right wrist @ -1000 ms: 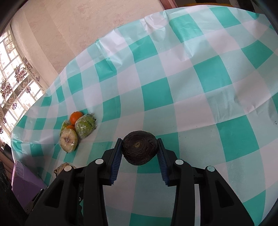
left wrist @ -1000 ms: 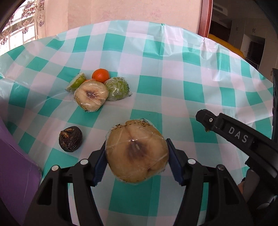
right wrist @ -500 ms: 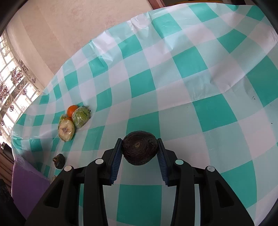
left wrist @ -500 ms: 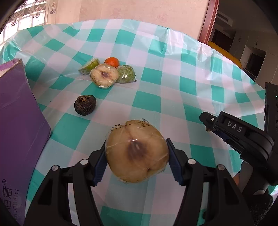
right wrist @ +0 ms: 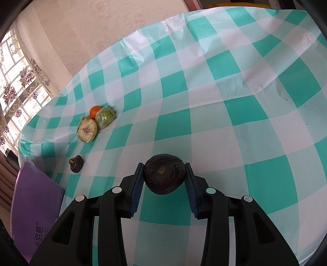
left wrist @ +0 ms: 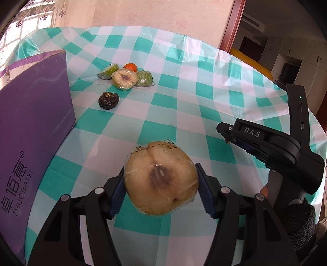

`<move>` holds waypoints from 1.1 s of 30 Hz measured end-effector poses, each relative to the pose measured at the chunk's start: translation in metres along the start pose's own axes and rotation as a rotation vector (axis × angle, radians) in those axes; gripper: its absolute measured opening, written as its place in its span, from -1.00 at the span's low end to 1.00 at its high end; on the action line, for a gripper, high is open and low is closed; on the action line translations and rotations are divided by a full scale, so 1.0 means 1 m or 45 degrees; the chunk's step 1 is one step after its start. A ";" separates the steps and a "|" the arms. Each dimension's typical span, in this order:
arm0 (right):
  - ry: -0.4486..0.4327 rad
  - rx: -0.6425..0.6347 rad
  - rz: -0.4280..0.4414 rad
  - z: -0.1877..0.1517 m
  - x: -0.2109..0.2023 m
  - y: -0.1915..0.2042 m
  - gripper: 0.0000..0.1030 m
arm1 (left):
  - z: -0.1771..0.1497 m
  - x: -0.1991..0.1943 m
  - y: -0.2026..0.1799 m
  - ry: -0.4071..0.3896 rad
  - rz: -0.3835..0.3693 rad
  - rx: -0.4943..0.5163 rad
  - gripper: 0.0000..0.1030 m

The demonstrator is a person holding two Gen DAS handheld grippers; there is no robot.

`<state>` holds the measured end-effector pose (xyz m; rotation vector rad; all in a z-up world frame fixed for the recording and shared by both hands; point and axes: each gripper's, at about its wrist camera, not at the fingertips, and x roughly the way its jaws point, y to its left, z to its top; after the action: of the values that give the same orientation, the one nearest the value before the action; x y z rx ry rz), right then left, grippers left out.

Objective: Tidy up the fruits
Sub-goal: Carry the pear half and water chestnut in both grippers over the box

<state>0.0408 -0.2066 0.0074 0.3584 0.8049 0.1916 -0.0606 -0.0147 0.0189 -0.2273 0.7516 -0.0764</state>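
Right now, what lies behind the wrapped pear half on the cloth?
Behind the wrapped pear half sit an orange, a green wedge and a wrapped green fruit. Their contact points are hidden.

Pink wall point(left wrist: 143, 14), curtained window point(right wrist: 18, 98), checked tablecloth point(right wrist: 235, 86)

Both wrist views above tablecloth point(left wrist: 184, 106)

both the left gripper point(left wrist: 161, 180) and right gripper point(right wrist: 164, 177) have jaws clamped, held above the table.
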 end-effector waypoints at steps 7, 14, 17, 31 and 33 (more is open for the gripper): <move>0.010 -0.056 0.017 -0.014 -0.011 0.007 -0.25 | -0.007 -0.013 0.008 -0.031 -0.030 -0.019 0.21; 0.022 -0.110 0.025 -0.026 -0.020 0.017 -0.25 | -0.011 -0.026 0.011 -0.078 -0.025 -0.021 0.21; 0.020 -0.143 0.019 -0.031 -0.024 0.023 -0.25 | -0.015 -0.037 0.009 -0.102 0.003 0.022 0.21; -0.068 -0.455 0.023 -0.057 -0.048 0.094 -0.25 | 0.004 -0.142 0.048 -0.379 0.191 -0.005 0.21; -0.078 -0.482 0.046 -0.059 -0.053 0.106 -0.25 | 0.005 -0.154 0.057 -0.400 0.219 -0.028 0.21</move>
<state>-0.0417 -0.1108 0.0458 0.0214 0.6850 0.3586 -0.1702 0.0649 0.1118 -0.1889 0.4568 0.1285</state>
